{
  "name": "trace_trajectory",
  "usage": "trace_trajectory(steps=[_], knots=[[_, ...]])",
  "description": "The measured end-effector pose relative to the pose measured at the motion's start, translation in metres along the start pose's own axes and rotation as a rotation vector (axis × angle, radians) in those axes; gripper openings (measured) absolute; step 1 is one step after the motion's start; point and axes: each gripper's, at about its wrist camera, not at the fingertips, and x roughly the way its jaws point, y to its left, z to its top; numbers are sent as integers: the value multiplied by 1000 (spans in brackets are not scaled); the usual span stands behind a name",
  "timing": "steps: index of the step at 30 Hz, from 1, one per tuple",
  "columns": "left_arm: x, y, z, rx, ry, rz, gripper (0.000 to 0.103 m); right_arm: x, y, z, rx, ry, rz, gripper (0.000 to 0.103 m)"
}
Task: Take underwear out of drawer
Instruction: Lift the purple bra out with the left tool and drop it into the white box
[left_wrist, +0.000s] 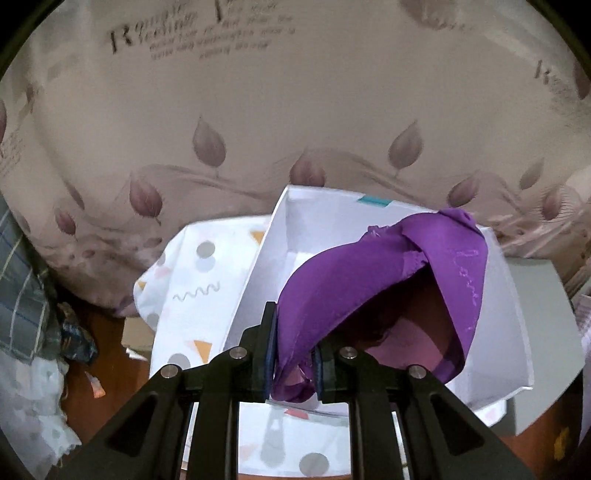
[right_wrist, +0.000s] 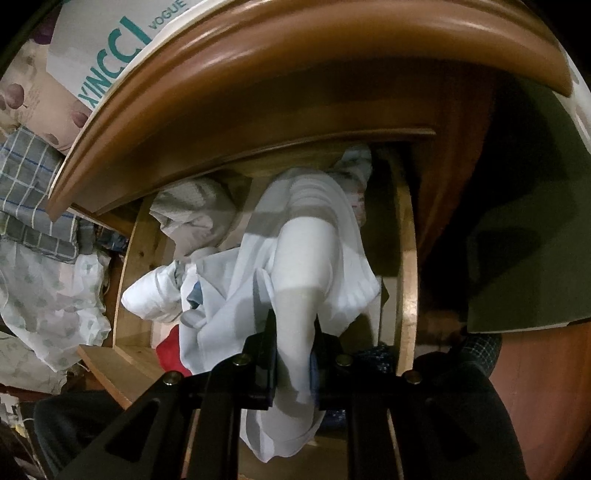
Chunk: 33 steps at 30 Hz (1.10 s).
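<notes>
In the left wrist view my left gripper (left_wrist: 294, 354) is shut on purple underwear (left_wrist: 373, 277), which hangs over an open white box (left_wrist: 255, 269). The box stands on a white cloth with coloured shapes (left_wrist: 192, 280). In the right wrist view my right gripper (right_wrist: 293, 350) is shut on a white garment (right_wrist: 306, 266) that rises out of an open wooden drawer (right_wrist: 406, 266). More white and grey clothes (right_wrist: 192, 214) lie crumpled in the drawer, with something red (right_wrist: 171, 350) under them.
A leaf-print bedsheet (left_wrist: 258, 110) fills the back of the left wrist view. Checked cloth (left_wrist: 22, 295) lies at the left on a brown wooden surface (left_wrist: 99, 332). Above the drawer runs a rounded wooden edge (right_wrist: 295, 55), with a lettered white box (right_wrist: 110, 48) behind it.
</notes>
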Motion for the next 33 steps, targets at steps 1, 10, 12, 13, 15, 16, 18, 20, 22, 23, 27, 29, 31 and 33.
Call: trace_trajectory(steps=[1,10,12,13,15,16,18,20,22,23,27,29,31,33], knots=[[6,2,-3,-1,6,14,14,0,0,0,0,0,0,13],[26,16,-31,-78,58,40,14,1,2,1,-8,4,3,13],[20,14,-38,-68,48,62,14,1,3,1,-10,5,3,13],[18,13,-40,-69,44,72,14,1,3,0,-11,5,2,13],[13,13,-46,-83,40,81,14,1,4,0,-12,3,1,13],[11,14,-48,-90,40,83,14,1,5,0,-13,3,0,13],[7,14,-50,-98,35,84,14,0,5,0,-14,-2,-4,13],[7,14,-51,-92,23,92,15,-1,7,0,-18,-5,-7,13],[6,13,-52,-91,14,97,19,-1,7,-1,-18,-8,-11,13],[6,13,-52,-91,11,99,20,-1,7,-1,-16,-8,-11,13],[8,12,-51,-77,3,108,23,-2,6,0,-14,-13,-10,13],[8,11,-50,-68,6,104,23,-2,5,0,-13,-14,-14,13],[5,12,-50,-70,1,95,25,-2,5,1,-13,-18,-18,13],[3,10,-49,-59,-3,85,31,-1,6,1,-16,-19,-21,13]])
